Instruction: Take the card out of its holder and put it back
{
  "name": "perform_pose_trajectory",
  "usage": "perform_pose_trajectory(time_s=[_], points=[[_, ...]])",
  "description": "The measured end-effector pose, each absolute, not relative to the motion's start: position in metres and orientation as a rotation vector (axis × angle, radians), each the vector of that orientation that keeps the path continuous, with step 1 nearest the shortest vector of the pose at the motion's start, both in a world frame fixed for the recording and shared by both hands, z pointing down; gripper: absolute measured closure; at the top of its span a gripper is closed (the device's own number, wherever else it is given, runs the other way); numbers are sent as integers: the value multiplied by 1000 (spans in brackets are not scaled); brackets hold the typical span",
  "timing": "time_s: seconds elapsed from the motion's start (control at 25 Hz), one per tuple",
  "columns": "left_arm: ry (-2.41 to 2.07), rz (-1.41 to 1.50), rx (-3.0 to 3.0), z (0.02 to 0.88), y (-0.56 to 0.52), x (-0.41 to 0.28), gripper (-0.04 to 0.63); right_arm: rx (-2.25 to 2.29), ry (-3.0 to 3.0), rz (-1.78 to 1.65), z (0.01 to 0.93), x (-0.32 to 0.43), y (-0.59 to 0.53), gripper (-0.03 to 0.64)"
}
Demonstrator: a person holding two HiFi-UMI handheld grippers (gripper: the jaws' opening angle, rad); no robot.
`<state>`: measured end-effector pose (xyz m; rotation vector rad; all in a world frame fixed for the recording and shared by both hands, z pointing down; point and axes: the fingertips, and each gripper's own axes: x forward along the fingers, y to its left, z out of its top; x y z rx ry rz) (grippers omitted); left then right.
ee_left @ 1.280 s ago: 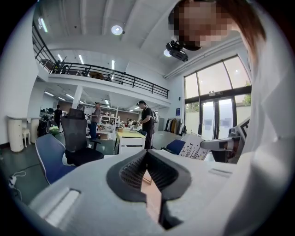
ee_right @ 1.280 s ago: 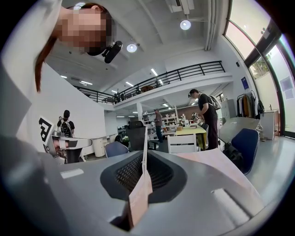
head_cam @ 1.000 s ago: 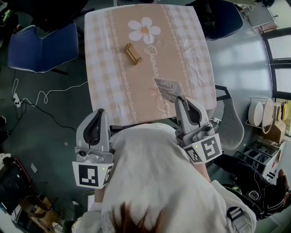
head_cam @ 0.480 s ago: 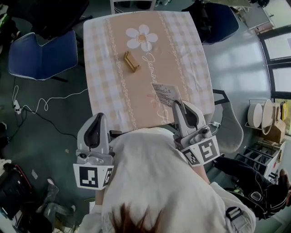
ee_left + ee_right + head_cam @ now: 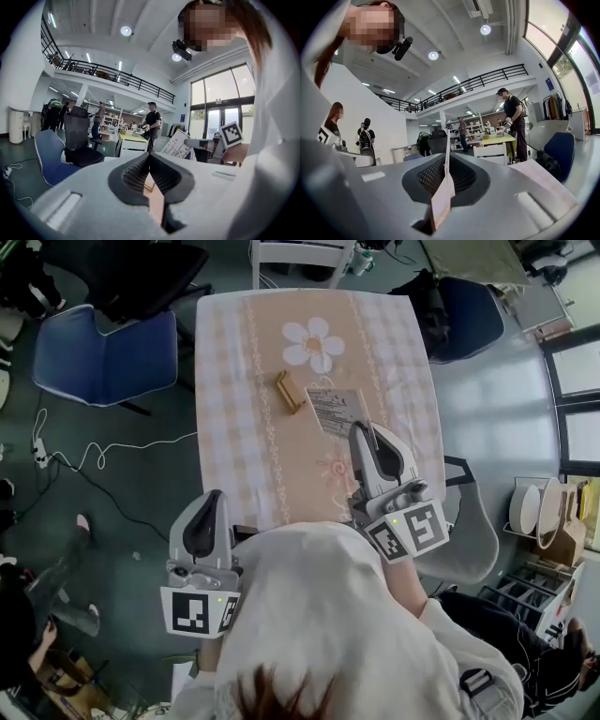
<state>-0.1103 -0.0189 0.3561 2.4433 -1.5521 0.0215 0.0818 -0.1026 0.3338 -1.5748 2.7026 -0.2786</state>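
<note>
A small wooden card holder (image 5: 290, 391) stands empty on the checked cloth of the table (image 5: 234, 456), below the flower print. My right gripper (image 5: 359, 430) is shut on the near edge of the printed card (image 5: 335, 410), which hangs over the table just right of the holder. In the right gripper view the card (image 5: 443, 197) runs edge-on between the pads. My left gripper (image 5: 210, 498) is shut with nothing in it, off the table's near left corner beside the person's body. The left gripper view shows the card (image 5: 177, 144) to its right.
Blue chairs stand at the table's left (image 5: 103, 357) and far right (image 5: 469, 306), a white chair (image 5: 300, 259) at the far end, a grey chair (image 5: 464, 531) at the near right. A white cable (image 5: 103, 451) lies on the floor at the left. People stand in the background.
My right gripper has carried the card forward over the table, from near the front edge to beside the holder. The left gripper has stayed by the body.
</note>
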Motion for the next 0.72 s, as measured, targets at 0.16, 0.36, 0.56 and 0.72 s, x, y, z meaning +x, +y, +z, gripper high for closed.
perform_pose_trajectory(time_s=[0.16, 0.36, 0.56, 0.72], points=[[-1575, 23, 2412, 359, -22, -116, 595, -1558, 2707, -269, 335, 72, -135, 600], [-1569, 30, 2394, 361, -31, -115, 595, -1611, 2723, -274, 356, 72, -167, 600], [-1540, 40, 2396, 367, -38, -108, 595, -1653, 2739, -348, 393, 74, -190, 600], [-1529, 45, 2399, 368, -43, -105, 595, -1658, 2760, -413, 416, 70, -204, 600]])
